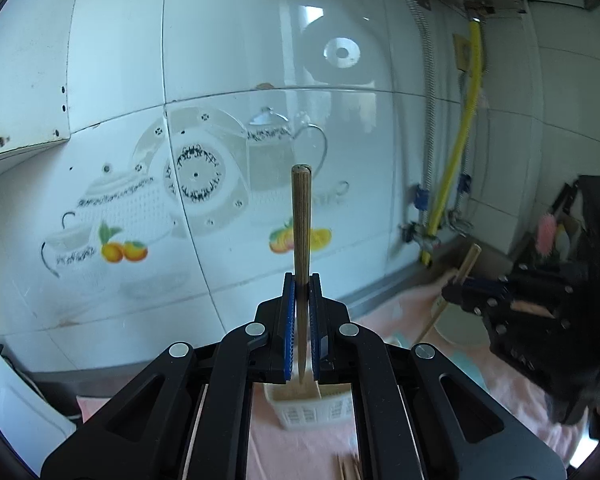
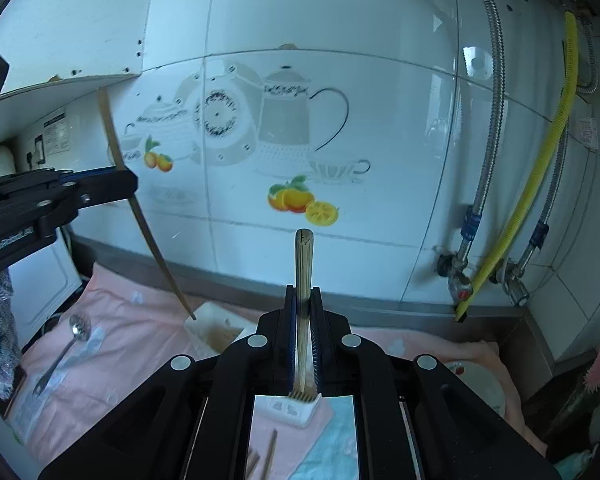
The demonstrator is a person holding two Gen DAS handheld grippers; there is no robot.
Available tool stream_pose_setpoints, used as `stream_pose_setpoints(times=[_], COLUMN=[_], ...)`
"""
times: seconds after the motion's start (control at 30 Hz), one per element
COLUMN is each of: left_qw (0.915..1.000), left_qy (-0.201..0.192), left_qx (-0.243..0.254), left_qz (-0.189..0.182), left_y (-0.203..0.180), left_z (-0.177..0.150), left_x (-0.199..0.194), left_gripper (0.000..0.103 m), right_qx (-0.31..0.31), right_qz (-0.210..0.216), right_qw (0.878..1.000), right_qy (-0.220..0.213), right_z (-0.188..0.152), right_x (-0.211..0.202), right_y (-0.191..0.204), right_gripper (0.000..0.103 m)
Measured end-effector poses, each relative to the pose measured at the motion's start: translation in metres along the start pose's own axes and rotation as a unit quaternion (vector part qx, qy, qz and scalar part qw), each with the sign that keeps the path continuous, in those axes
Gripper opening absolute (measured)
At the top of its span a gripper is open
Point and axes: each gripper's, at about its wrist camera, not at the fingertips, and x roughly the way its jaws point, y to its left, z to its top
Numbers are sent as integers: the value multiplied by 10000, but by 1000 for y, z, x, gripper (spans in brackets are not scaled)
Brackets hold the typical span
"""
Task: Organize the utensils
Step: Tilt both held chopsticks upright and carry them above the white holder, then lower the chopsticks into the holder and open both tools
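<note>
My left gripper (image 1: 302,280) is shut on a wooden chopstick (image 1: 301,216) that stands upright, its lower tip over a white slotted utensil holder (image 1: 312,410) on the pink cloth. My right gripper (image 2: 303,292) is shut on another wooden chopstick (image 2: 303,260), also upright, above a white utensil holder (image 2: 296,408). The left gripper and its chopstick (image 2: 140,216) show at the left of the right wrist view, tip near a white holder (image 2: 214,326). The right gripper (image 1: 456,284) with its chopstick (image 1: 466,264) shows at the right of the left wrist view.
A metal slotted spoon (image 2: 60,354) lies on the pink cloth (image 2: 132,344) at left. Loose chopsticks (image 2: 268,456) lie near the front. A plate (image 2: 480,384) sits at right. Tiled wall, yellow gas hose (image 2: 540,168) and valves stand behind.
</note>
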Motion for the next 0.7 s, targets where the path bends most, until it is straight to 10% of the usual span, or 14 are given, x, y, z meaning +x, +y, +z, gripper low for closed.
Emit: stream_pose_setpoints(times=[0.57,0.7], left_qw=[9917,9915], left_qy=[1064,1041], left_qx=[-715,-769], left_qz=[-73,-84], left_y=[34,37], left_z=[-71,-69], left_x=[87,79], left_gripper=[7,16], right_qx=[282,329], right_qz=[145,95], right_qw=[9986,9987], right_qy=[435,372], right_z=[-28,-29], right_x=[54,47], right_y=[-6,-7], right_gripper=[9,23])
